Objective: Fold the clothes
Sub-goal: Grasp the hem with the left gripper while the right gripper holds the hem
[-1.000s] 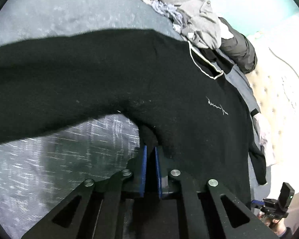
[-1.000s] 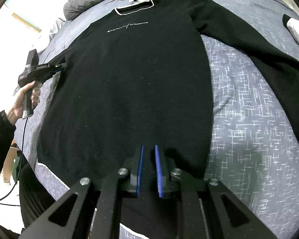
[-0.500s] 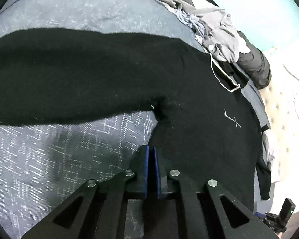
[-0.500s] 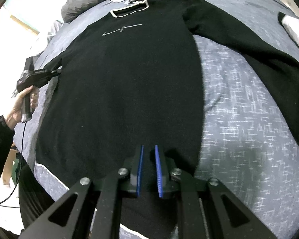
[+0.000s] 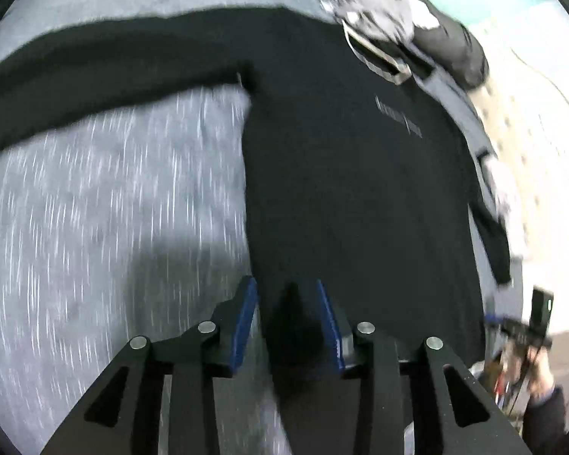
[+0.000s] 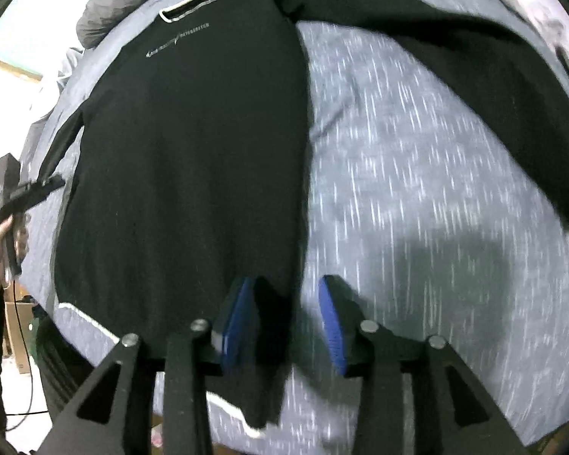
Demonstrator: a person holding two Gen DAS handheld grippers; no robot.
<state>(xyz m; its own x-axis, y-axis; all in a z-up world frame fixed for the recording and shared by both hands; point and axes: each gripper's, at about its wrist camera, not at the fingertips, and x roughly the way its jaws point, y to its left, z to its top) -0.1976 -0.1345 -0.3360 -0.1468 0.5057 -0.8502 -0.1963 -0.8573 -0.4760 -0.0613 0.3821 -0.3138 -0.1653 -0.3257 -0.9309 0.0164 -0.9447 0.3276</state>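
Both tongs have just let go of the black long-sleeved sweater.

Left tongs (image 5: 286, 322) and right tongs (image 6: 286, 318), pinched shut a moment ago, now gape empty over the sweater (image 6: 193, 144), spread flat on the blue-grey flecked bed (image 6: 417, 197); smoothing looks done, folding not begun.

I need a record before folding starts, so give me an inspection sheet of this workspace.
Surface: bed cover, grey-blue with white flecks.
Job's things: black sweater lying flat, front up, one sleeve spread sideways.
Clutter: pile of grey clothes by the collar.
Grippers: left tongs open over the sweater's side edge; right tongs open at the sweater's side edge near the hem.
Cables: thin black cable beside the bed.
Surroundings: cardboard box on the floor.
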